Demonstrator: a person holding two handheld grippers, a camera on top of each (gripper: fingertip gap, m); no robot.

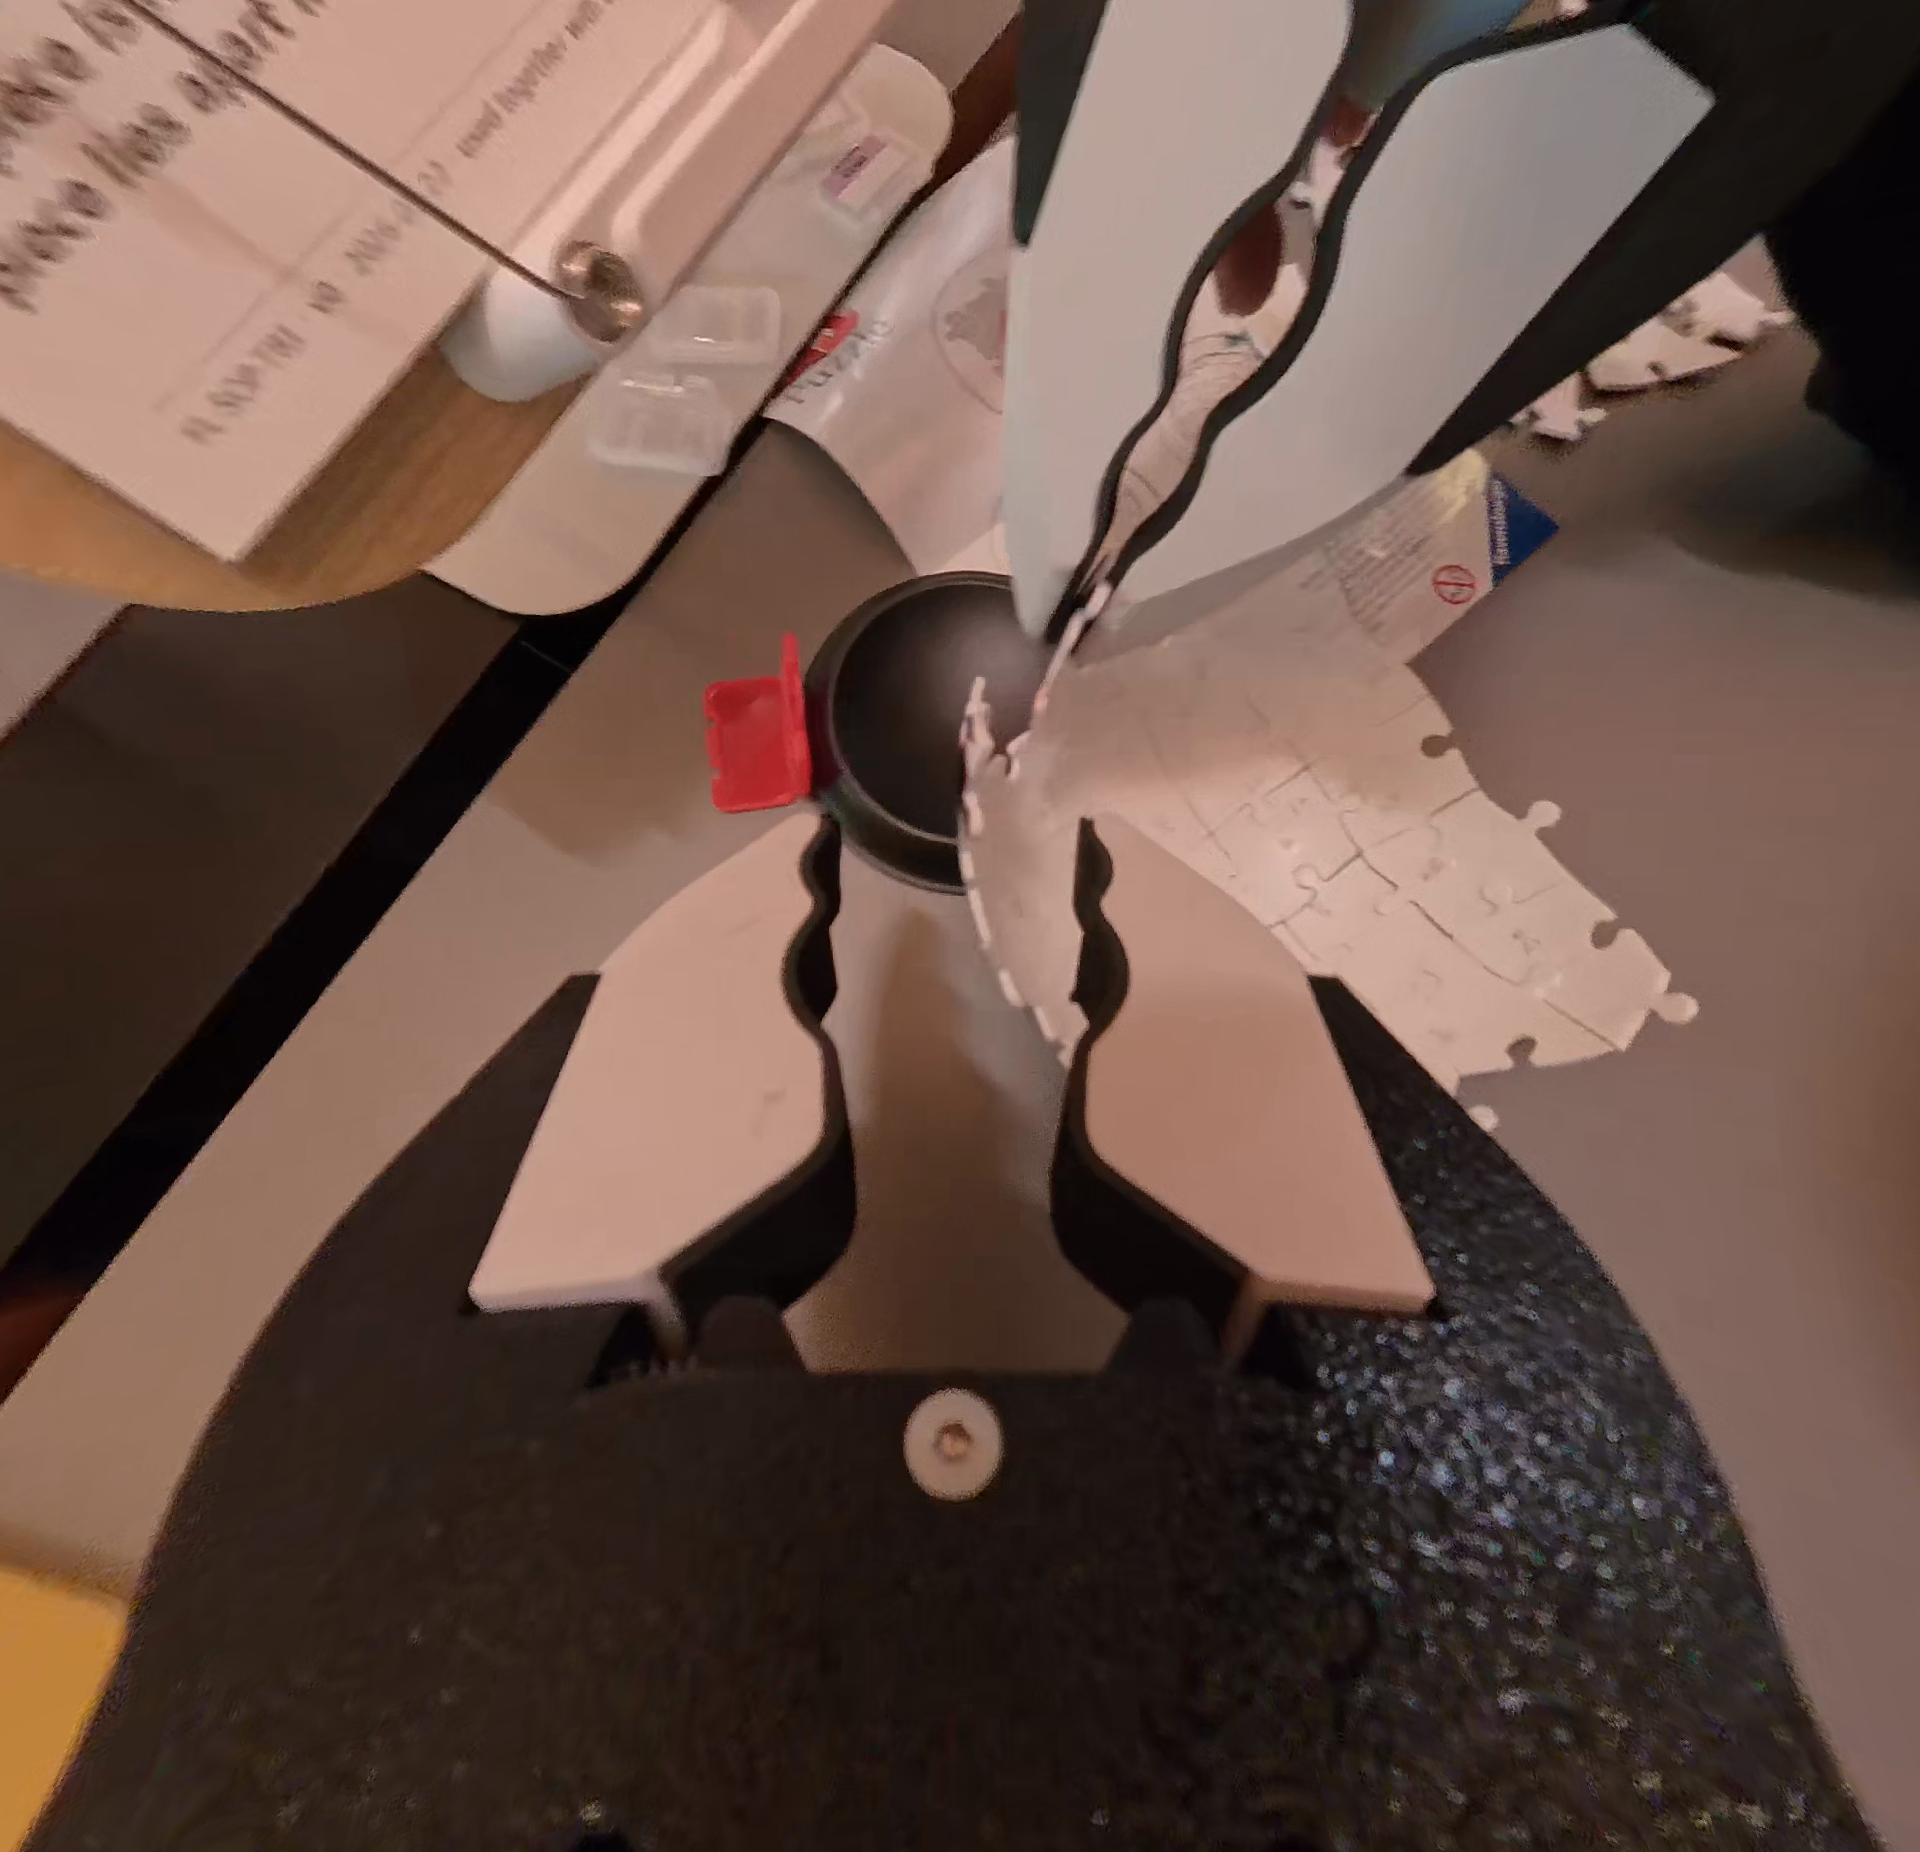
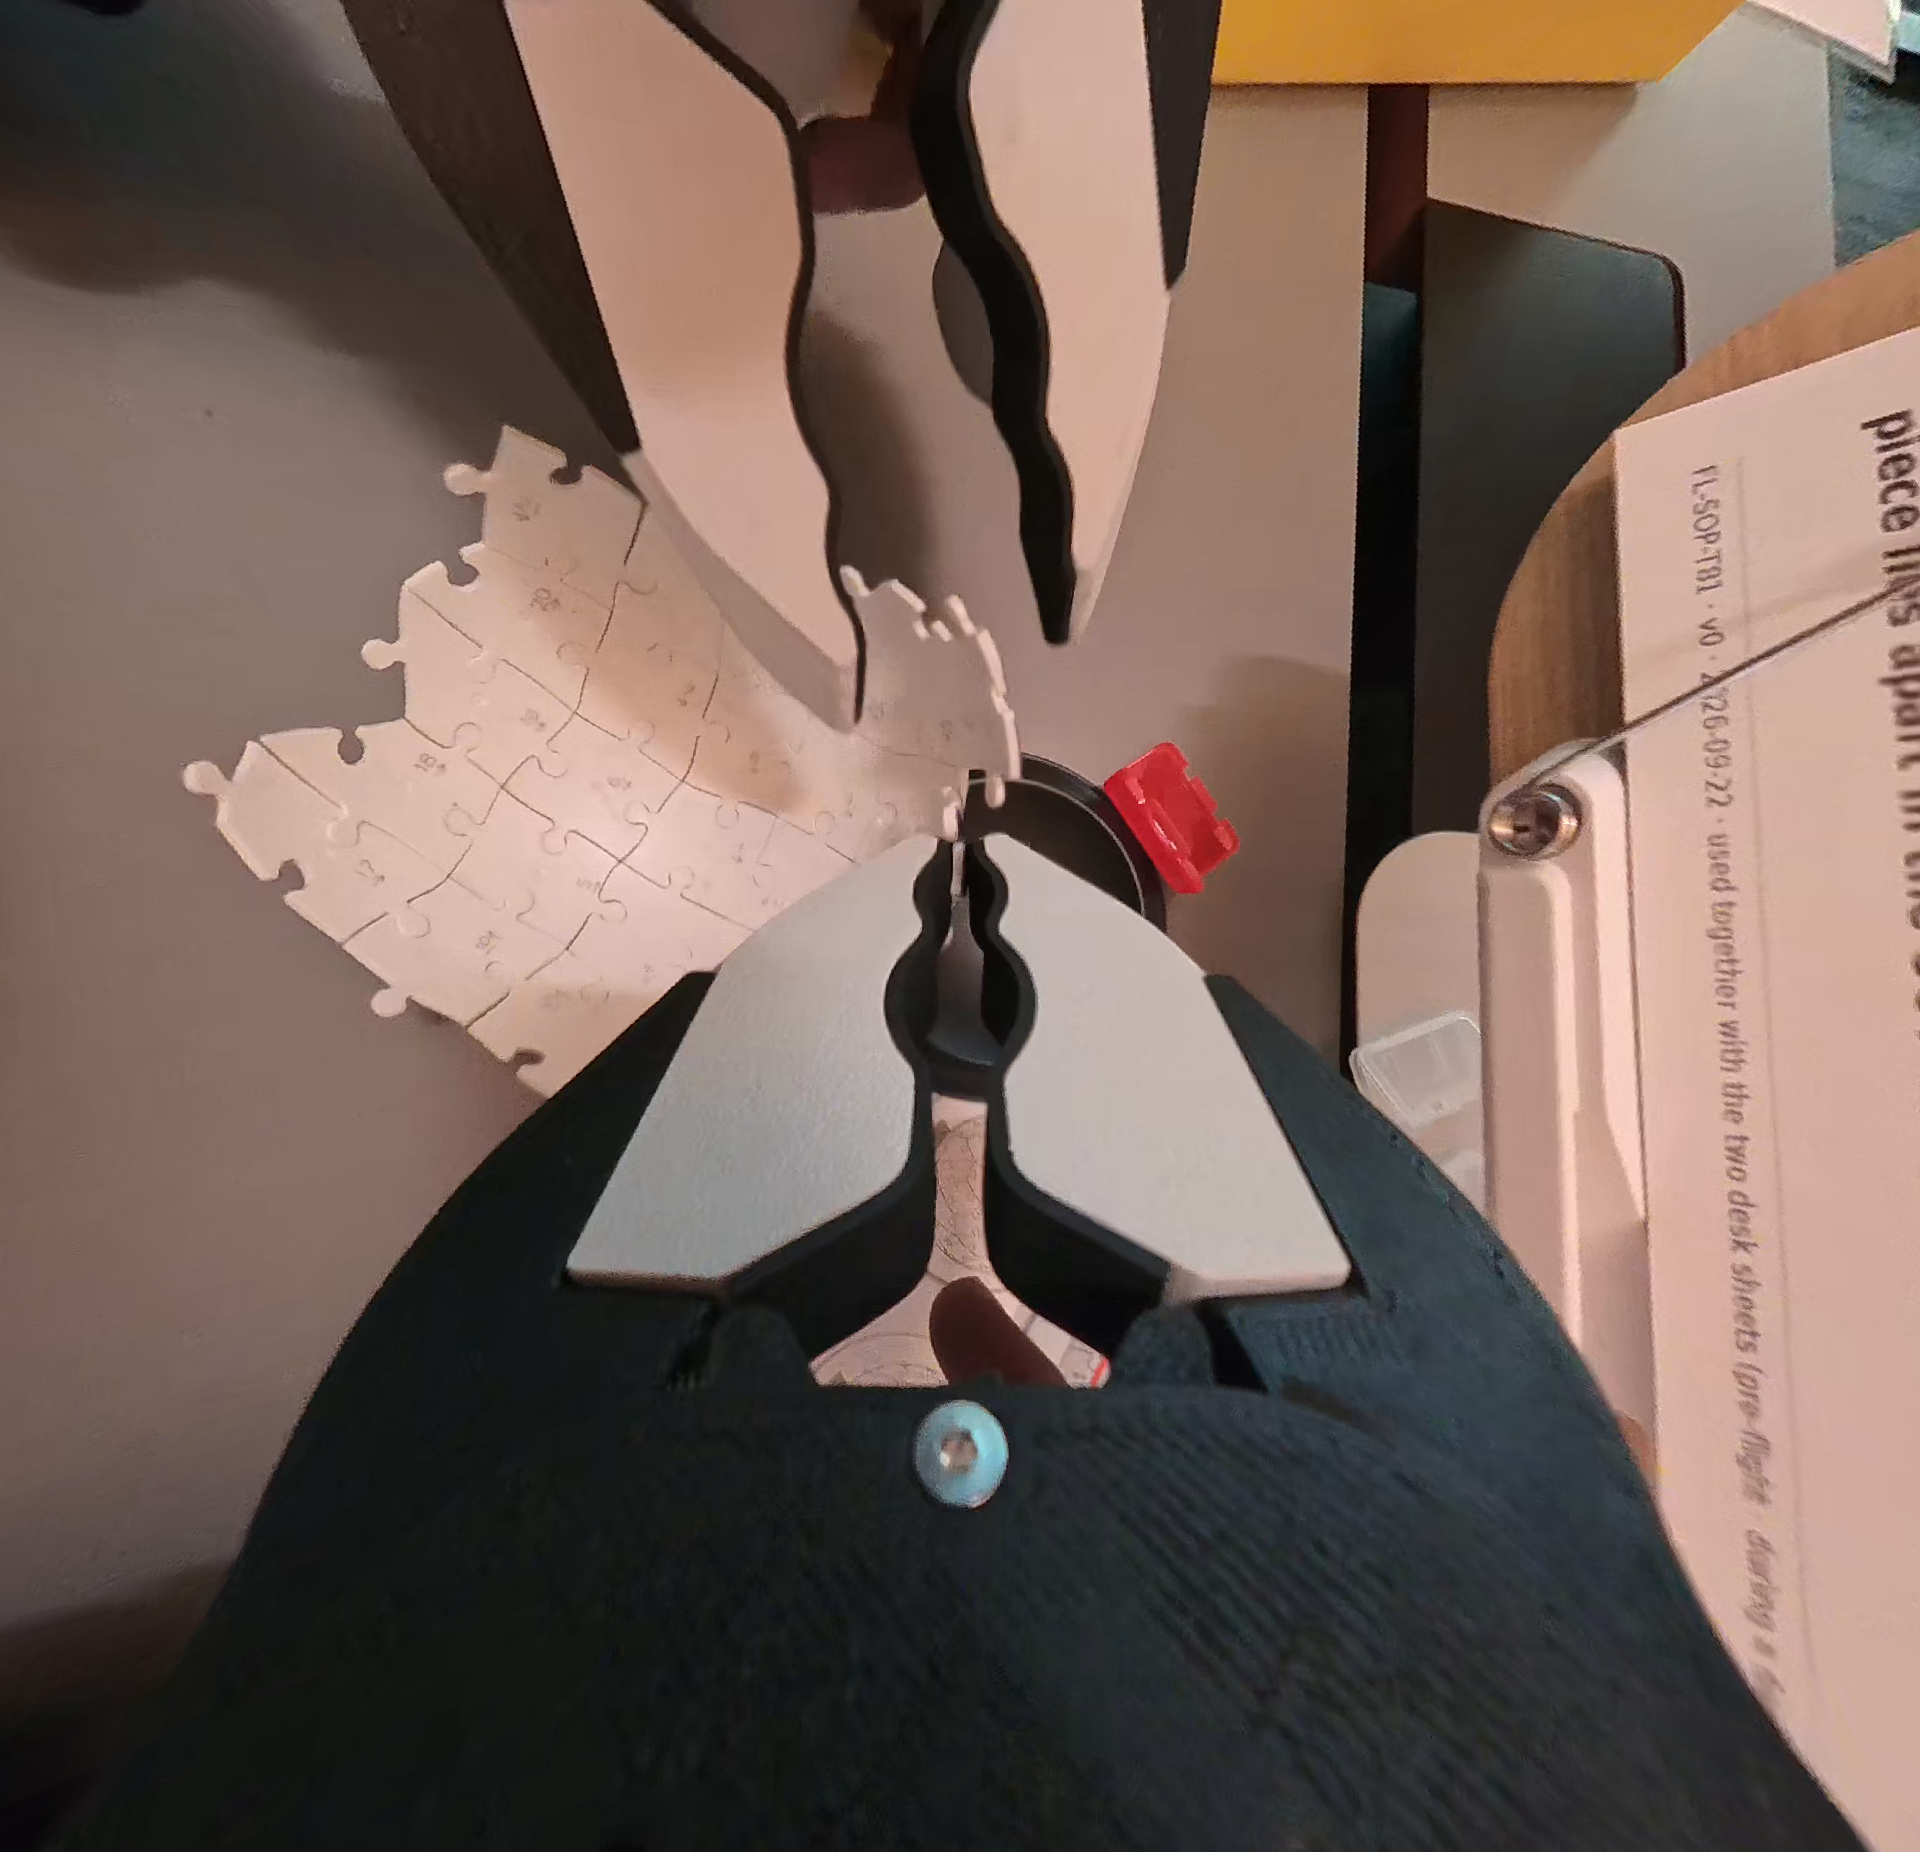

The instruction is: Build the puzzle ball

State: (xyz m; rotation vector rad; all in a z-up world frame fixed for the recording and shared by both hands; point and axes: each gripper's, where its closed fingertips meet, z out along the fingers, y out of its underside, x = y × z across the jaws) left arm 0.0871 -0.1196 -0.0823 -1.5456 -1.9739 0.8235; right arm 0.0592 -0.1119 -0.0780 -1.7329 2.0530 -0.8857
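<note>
Here your right tongs [image 2: 961, 852] are pinched together on the edge of the puzzle sheet [image 2: 540, 794], a curved fan of joined white pieces. Their tips meet on a thin tabbed rim right at the sheet's narrow end. The rest of the sheet spreads away to the left of those tips and rests on the grey surface [image 2: 208, 400] (its outer edge shows the usual knobs and notches).

Your left tongs [image 1: 951, 846] stand apart. Nothing is clamped between them. In the left wrist view a raised strip of the sheet [image 1: 1351, 867] lies against the inner side of the right-hand finger [image 1: 1236, 1106], while the other finger sits clear of it. From the right wrist view these same tongs come in from the top, one fingertip touching the upturned flap of pieces, the other hanging free just beside it.

Just past the tips of both tongs sits a black round stand [image 1: 914, 722] with a bowl-shaped hollow, and a small red clip [image 1: 753, 737] touches its side. The narrow end of the sheet overlaps the stand's rim.

Farther off, beyond your left tongs, some clear plastic boxes [image 1: 686, 379] lie near a white printed sheet [image 1: 156, 192] on a wooden board [image 1: 343, 493].
</note>
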